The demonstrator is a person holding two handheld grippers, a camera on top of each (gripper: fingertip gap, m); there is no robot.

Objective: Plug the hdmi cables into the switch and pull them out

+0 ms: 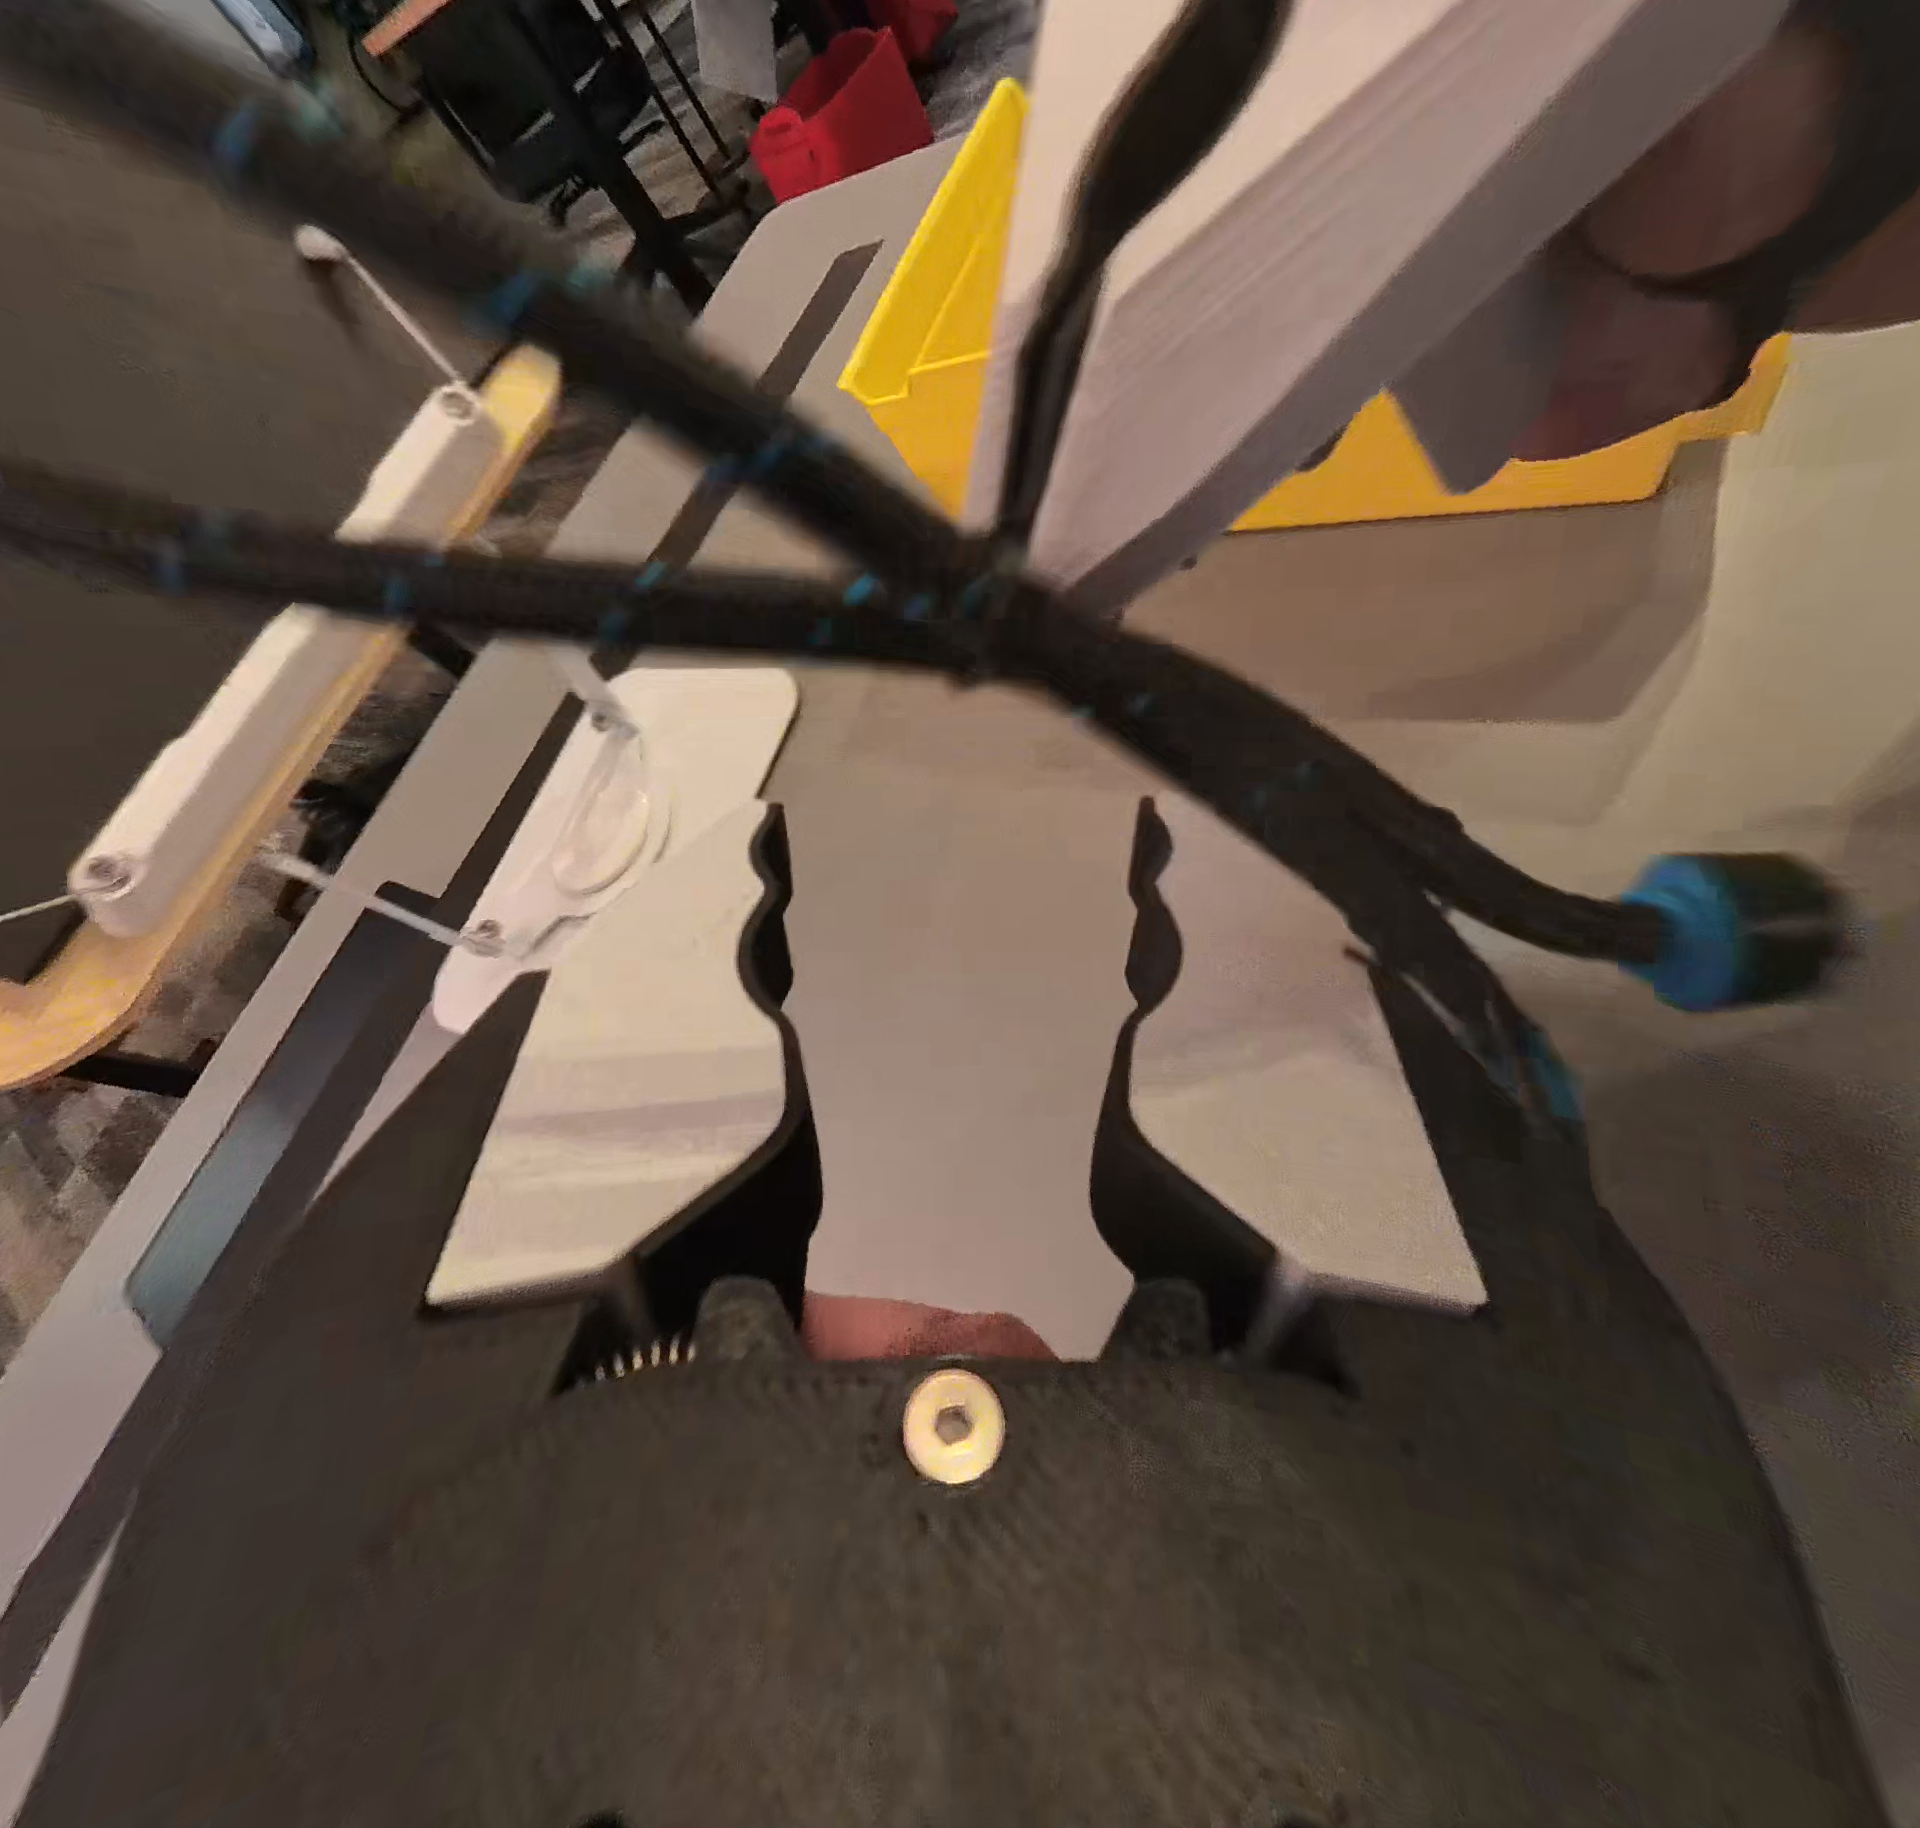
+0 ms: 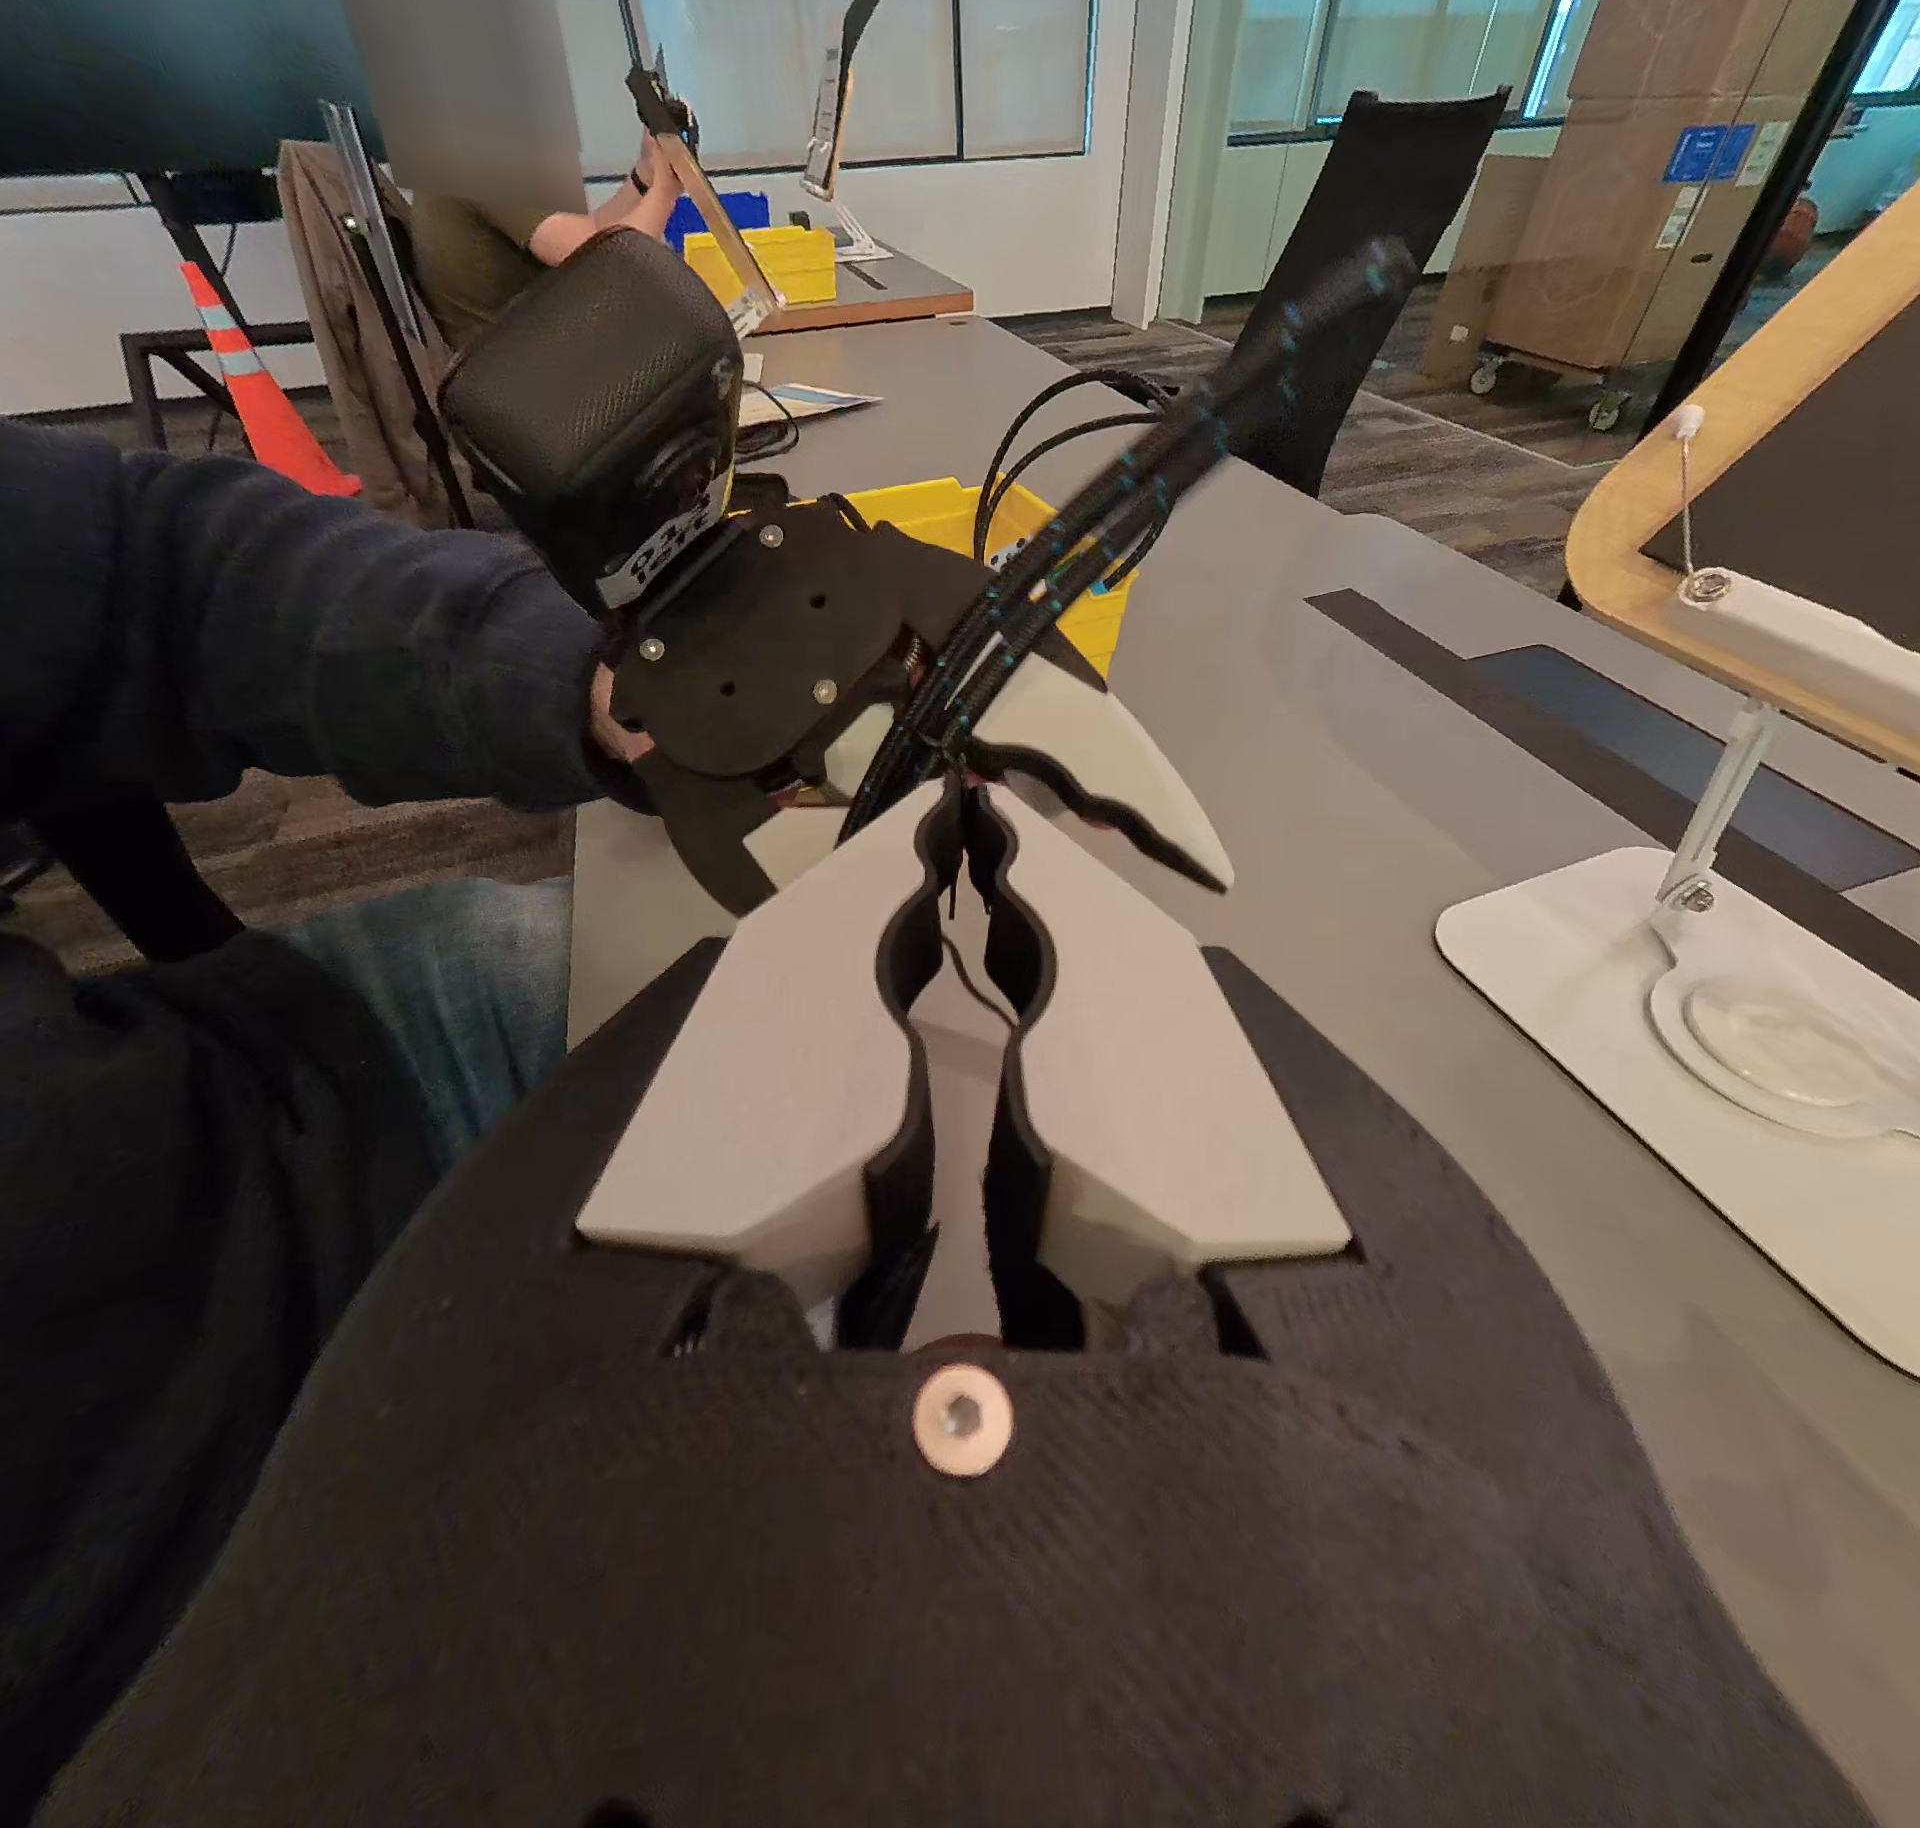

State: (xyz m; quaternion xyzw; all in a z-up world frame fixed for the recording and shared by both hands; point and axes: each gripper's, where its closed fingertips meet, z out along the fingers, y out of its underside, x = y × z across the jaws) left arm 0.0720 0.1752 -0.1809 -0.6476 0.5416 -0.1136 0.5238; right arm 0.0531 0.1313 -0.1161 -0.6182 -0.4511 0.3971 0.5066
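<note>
The right gripper (image 2: 961,812) lifts a tied bundle of braided HDMI cables (image 1: 665,594) above the grey counter (image 2: 1351,760), its jaws clamped on the tie at the bundle's waist. The left gripper (image 1: 961,905) waits beneath, jaws apart and empty. No switch is in view. With so thin a pinch, the swinging bundle could slip free, its blue-collared plug (image 1: 1704,931) striking the counter.

Bundled black braided HDMI cables (image 1: 665,604) with blue flecks, tied at one crossing point, suspended above table; blue-collared connector (image 1: 1704,931) projecting toward 3 o'clock, unplugged.
</note>
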